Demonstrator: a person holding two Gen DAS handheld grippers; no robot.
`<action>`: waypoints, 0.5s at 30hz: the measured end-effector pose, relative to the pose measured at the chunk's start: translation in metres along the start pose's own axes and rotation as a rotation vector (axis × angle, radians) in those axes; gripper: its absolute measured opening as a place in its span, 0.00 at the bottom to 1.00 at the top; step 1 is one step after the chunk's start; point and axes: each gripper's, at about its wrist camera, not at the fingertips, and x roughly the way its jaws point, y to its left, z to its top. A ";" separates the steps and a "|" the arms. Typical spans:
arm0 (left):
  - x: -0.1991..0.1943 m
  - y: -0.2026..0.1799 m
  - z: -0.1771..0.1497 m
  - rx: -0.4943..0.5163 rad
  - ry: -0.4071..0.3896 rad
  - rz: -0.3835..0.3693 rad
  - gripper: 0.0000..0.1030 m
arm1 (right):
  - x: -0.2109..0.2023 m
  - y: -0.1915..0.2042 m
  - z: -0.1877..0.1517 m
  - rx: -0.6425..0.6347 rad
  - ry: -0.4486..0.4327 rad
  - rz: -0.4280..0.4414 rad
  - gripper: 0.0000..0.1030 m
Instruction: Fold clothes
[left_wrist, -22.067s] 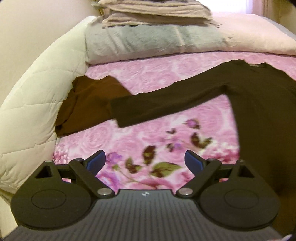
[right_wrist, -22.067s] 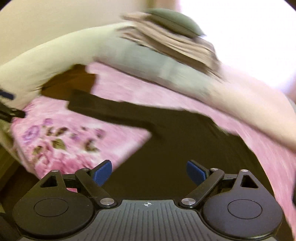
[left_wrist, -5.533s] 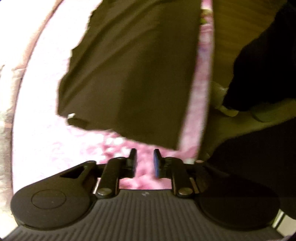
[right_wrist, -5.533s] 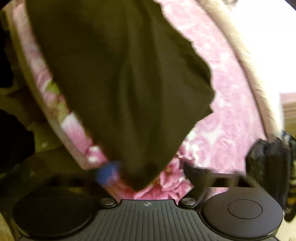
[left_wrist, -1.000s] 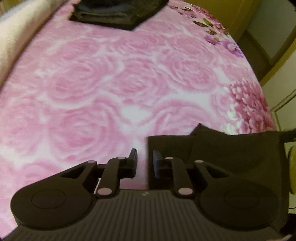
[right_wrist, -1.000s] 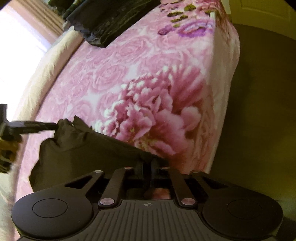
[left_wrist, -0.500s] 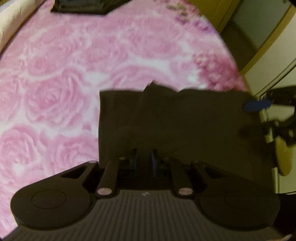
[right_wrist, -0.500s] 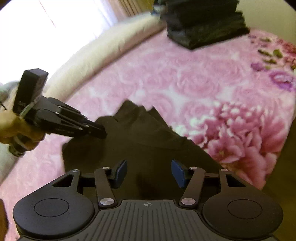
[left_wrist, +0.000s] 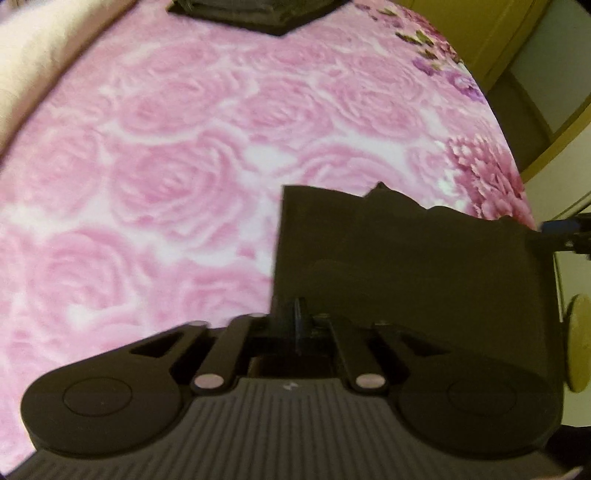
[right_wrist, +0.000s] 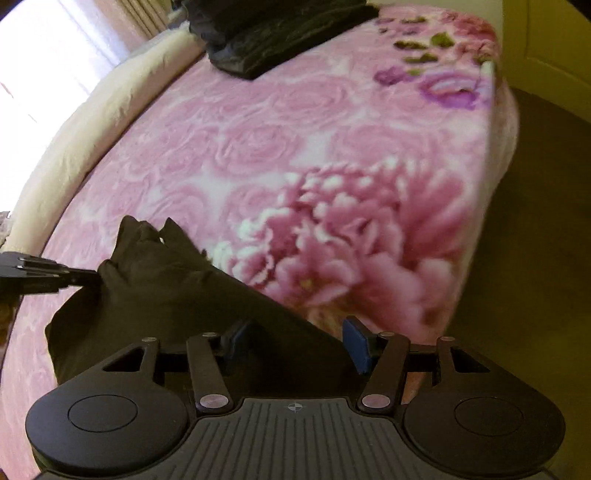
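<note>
A dark brown folded garment (left_wrist: 406, 258) lies on the pink rose blanket (left_wrist: 166, 166) near the bed's corner. My left gripper (left_wrist: 297, 319) is shut on its near edge; in the right wrist view the left gripper (right_wrist: 94, 275) pinches the garment (right_wrist: 166, 291) from the left, and the cloth bunches up there. My right gripper (right_wrist: 295, 343) stands open over the garment's opposite end. Dark cloth lies between its blue pads (right_wrist: 356, 345), which do not press on it. One of those pads (left_wrist: 552, 226) shows at the left wrist view's right edge.
A stack of folded dark clothes (right_wrist: 277, 33) sits at the far end of the bed. A cream quilt (right_wrist: 85, 125) runs along the blanket's left side. The bed's edge drops to a dark floor (right_wrist: 535, 240) on the right, near a yellowish door (left_wrist: 491, 33).
My left gripper went from slightly open beside the garment to shut on its edge. My right gripper let go of the garment's corner, opened, and swung back toward the bed's edge.
</note>
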 end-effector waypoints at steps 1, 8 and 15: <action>-0.009 0.001 -0.004 0.003 -0.016 0.013 0.06 | -0.010 0.004 -0.004 -0.019 -0.008 0.002 0.56; -0.066 -0.036 -0.060 0.294 -0.089 0.126 0.26 | -0.049 0.080 -0.063 -0.252 0.014 0.027 0.82; -0.072 -0.104 -0.161 0.858 -0.107 0.211 0.49 | -0.038 0.157 -0.164 -0.720 0.034 -0.031 0.82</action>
